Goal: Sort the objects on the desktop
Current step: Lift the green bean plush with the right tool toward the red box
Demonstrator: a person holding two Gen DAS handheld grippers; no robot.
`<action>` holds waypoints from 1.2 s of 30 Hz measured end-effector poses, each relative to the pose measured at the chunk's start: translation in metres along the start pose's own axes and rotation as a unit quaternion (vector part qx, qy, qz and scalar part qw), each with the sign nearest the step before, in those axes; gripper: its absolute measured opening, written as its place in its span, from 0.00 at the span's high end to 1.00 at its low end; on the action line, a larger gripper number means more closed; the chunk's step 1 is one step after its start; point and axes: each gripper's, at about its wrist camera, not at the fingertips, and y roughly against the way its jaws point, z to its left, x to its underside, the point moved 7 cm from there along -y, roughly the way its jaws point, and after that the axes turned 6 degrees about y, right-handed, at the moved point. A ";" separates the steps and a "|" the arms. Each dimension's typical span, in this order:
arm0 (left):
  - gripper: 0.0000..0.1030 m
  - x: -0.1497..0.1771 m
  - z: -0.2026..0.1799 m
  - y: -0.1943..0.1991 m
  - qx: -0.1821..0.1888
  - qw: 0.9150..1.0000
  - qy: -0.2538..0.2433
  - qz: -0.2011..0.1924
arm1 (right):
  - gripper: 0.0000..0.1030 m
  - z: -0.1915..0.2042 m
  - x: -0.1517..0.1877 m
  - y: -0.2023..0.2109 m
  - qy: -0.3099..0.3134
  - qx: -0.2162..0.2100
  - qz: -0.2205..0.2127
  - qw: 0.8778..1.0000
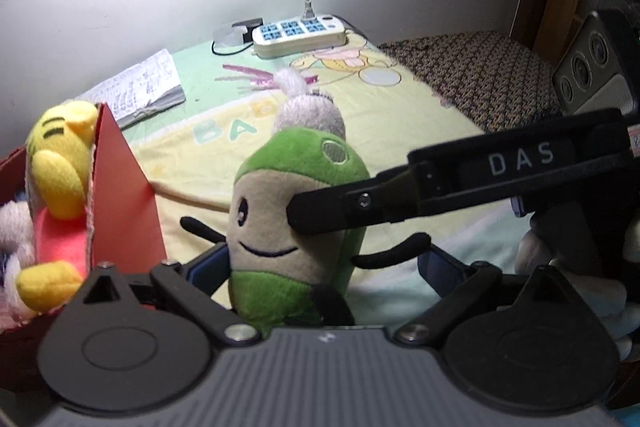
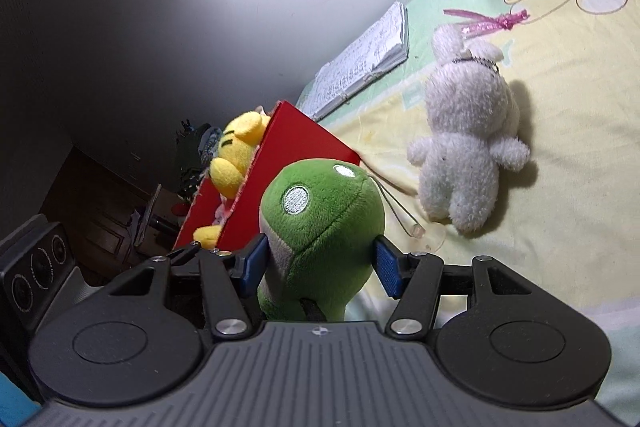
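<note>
Lit by a lamp, the blanket (image 2: 520, 227) still carries the white bunny (image 2: 468, 147); a yellow toy (image 1: 60, 163) sits in the red box (image 1: 124, 195) at its near-left edge, and the right tool (image 2: 320, 267) clamps the green plush (image 2: 320, 227) beside the box, with the left tool (image 1: 324, 267) wide around it.

From my left camera the right gripper's finger (image 1: 320, 215) covers one eye of the green plush (image 1: 296, 227), and that plush hides most of the white rabbit (image 1: 308, 111) behind it. I can't see into the red box (image 1: 128, 195); its wall and the picture edge cut off the yellow toy (image 1: 60, 163). The notebook's (image 2: 360, 63) writing is too small to read.
</note>
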 end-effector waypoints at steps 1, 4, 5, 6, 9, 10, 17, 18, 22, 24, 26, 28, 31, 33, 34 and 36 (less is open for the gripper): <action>0.05 -0.005 0.001 0.007 0.005 1.000 0.001 -0.011 | 0.43 0.006 -0.004 0.004 0.005 0.000 -0.009 1.000; 0.05 -0.020 0.004 0.029 0.015 0.999 -0.006 -0.048 | 0.43 0.026 -0.017 0.011 0.019 -0.002 -0.039 0.999; 0.05 -0.025 0.006 0.036 0.016 0.998 -0.009 -0.060 | 0.43 0.032 -0.021 0.012 0.022 -0.003 -0.047 0.999; 0.05 -0.029 0.009 0.043 0.016 0.997 -0.012 -0.073 | 0.43 0.040 -0.025 0.013 0.026 -0.005 -0.056 0.998; 0.05 -0.039 0.022 0.065 0.016 0.994 -0.012 -0.104 | 0.43 0.062 -0.036 0.009 0.035 -0.014 -0.077 0.996; 0.05 -0.042 0.028 0.073 0.014 0.993 -0.010 -0.114 | 0.43 0.070 -0.039 0.006 0.039 -0.019 -0.082 0.996; 0.05 -0.044 0.090 0.113 -0.024 0.988 0.012 -0.155 | 0.43 0.124 -0.050 -0.042 0.065 -0.051 -0.086 0.993; 0.05 -0.043 0.101 0.118 -0.031 0.987 0.017 -0.158 | 0.43 0.132 -0.051 -0.052 0.069 -0.056 -0.083 0.993; 0.05 -0.036 0.143 0.130 -0.063 0.984 0.036 -0.163 | 0.43 0.158 -0.052 -0.093 0.089 -0.072 -0.066 0.991; 0.05 -0.031 0.164 0.130 -0.078 0.983 0.047 -0.159 | 0.42 0.168 -0.051 -0.115 0.092 -0.077 -0.053 0.991; 0.05 -0.025 0.184 0.130 -0.088 0.982 0.060 -0.154 | 0.42 0.175 -0.049 -0.136 0.093 -0.080 -0.040 0.992; 0.05 -0.019 0.203 0.128 -0.099 0.981 0.071 -0.148 | 0.42 0.181 -0.047 -0.157 0.094 -0.082 -0.028 0.992; 0.05 -0.009 0.228 0.123 -0.116 0.980 0.084 -0.136 | 0.42 0.189 -0.042 -0.186 0.097 -0.082 -0.012 0.992; 0.05 -0.001 0.243 0.118 -0.120 0.980 0.098 -0.128 | 0.42 0.192 -0.038 -0.201 0.095 -0.079 -0.003 0.992; 0.05 0.002 0.256 0.120 -0.118 0.980 0.106 -0.123 | 0.42 0.193 -0.036 -0.208 0.093 -0.076 0.002 0.993; 0.05 0.005 0.271 0.117 -0.119 0.979 0.117 -0.114 | 0.43 0.194 -0.032 -0.221 0.088 -0.073 0.012 0.993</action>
